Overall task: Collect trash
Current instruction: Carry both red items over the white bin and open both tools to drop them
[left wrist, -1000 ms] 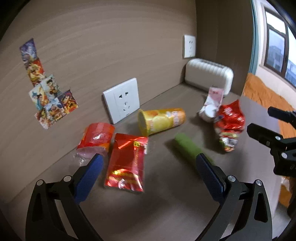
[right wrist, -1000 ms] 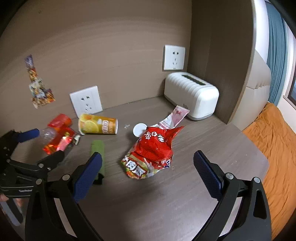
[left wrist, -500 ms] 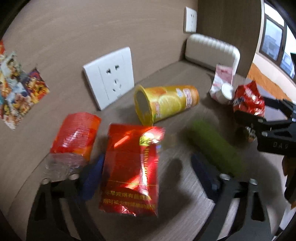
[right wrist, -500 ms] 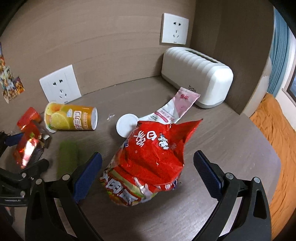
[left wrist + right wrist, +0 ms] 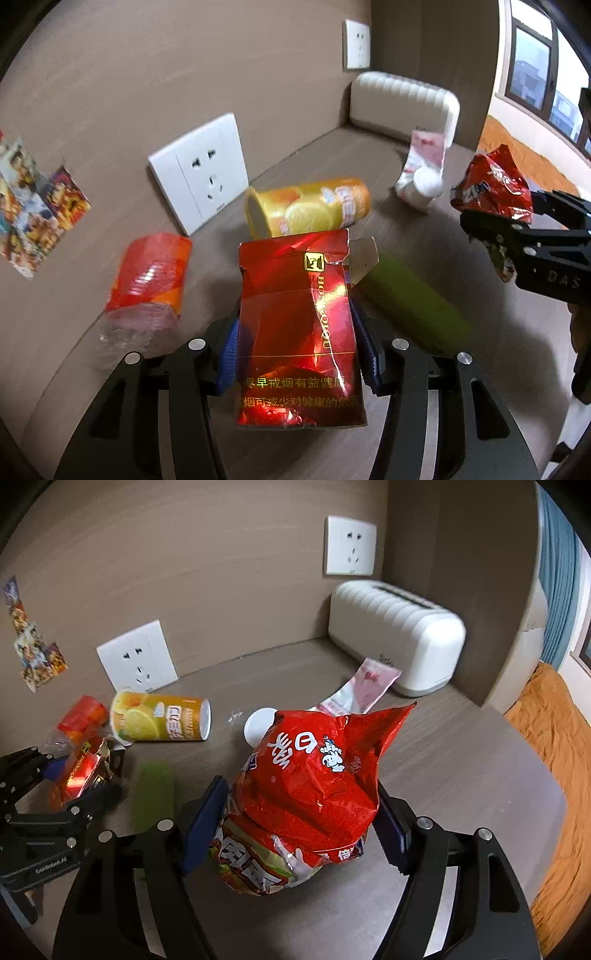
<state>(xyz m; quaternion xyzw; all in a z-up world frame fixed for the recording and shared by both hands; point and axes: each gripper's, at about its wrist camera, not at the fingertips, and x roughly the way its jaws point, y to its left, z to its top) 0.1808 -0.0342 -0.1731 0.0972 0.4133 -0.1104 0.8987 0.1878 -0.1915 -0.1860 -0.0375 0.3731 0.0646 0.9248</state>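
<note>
Trash on the brown desk (image 5: 461, 760), both grippers on a piece. Left of the left gripper (image 5: 299, 354): crushed clear bottle with orange-red label (image 5: 147, 280), lying on its side just beside the left finger. Left gripper's jaws just closed, blue pads pressing both sides of the red cigarette pack (image 5: 295, 325), torn top pointing away from the tool. Ahead of it: yellow lemon chip can (image 5: 306, 210) on its side, open end toward the wall socket (image 5: 199, 173). Just right of the pack: green cylinder (image 5: 410, 302), lying flat, near the right finger. Further right: right gripper (image 5: 295, 823), jaws just been closing, red snack bag (image 5: 314, 794) between the blue pads; both pads look to be against the bag. Ahead of that tool: white round lid (image 5: 258, 725) touching the bag's far edge, pink-white sachet (image 5: 362, 686) behind it, leaning toward the white toaster-like box (image 5: 399, 635) in the corner
</note>
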